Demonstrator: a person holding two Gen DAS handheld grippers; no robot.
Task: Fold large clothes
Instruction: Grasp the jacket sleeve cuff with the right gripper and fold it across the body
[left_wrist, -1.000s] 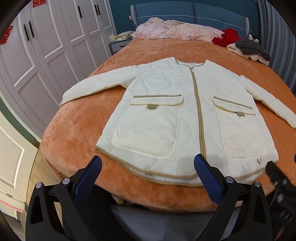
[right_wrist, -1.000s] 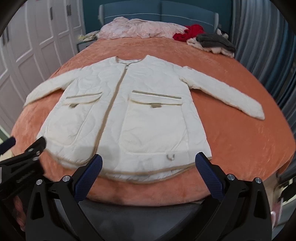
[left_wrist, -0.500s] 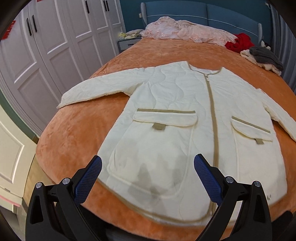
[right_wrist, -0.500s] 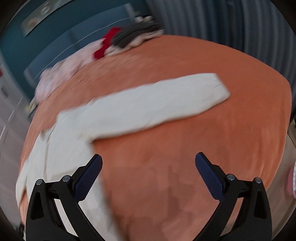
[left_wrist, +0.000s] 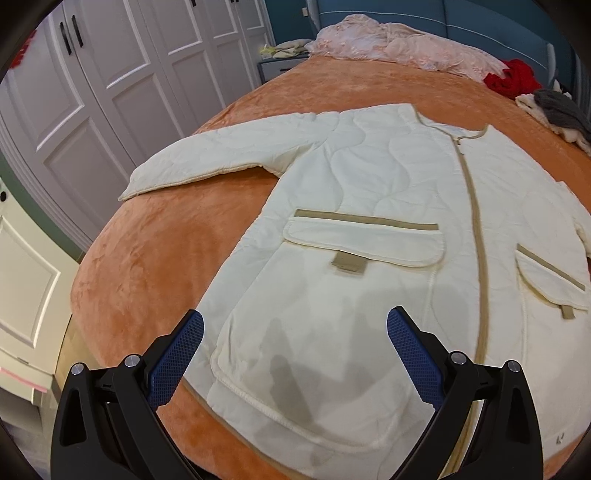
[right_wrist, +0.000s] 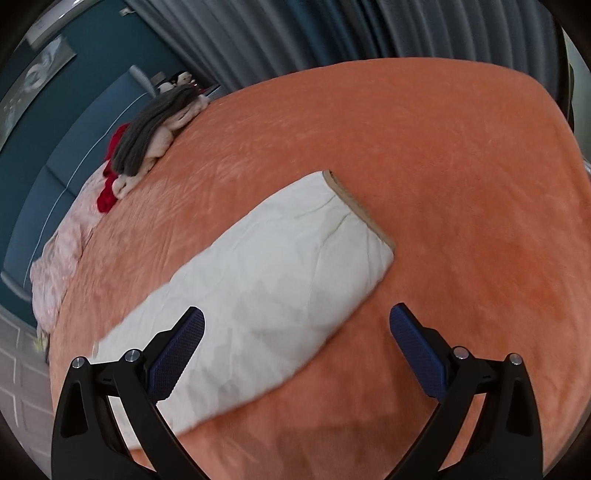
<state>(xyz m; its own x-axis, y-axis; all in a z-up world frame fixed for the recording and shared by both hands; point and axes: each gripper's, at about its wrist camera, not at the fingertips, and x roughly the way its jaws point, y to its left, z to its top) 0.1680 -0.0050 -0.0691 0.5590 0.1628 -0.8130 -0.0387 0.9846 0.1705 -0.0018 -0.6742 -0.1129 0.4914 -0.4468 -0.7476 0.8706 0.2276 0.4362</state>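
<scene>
I judge the fold as not yet begun. The cream quilted jacket with tan zip and pocket trim (left_wrist: 373, 229) lies front-up and flat on the orange plush bedspread (left_wrist: 177, 240), zipped, with nothing turned over that I can see. Its one sleeve (left_wrist: 207, 162) stretches out toward the white panelled wardrobe doors (left_wrist: 96, 77); the other sleeve (right_wrist: 266, 295), seen from my right wrist camera, lies straight out across the blanket with its tan-edged cuff (right_wrist: 358, 210) flat.

My left tongs (left_wrist: 295, 349) are spread wide and hold nothing, poised over the lower front panel near the hem. My right tongs (right_wrist: 297, 345) are likewise spread and empty, above the far sleeve, short of the cuff. Everything is left to do: sleeves in, sides over, body doubled up.

What I cannot make out: whether either pair of tongs touches the cloth or only hangs above it. The left view cuts off the jacket's right edge and far sleeve, and the hem disappears behind the tongs. The right view is tilted and a little blurred, and shows only the sleeve, not where it joins the body. A heap of pink, red and grey clothes (left_wrist: 406, 48) sits by the blue headboard, well apart from the jacket.
</scene>
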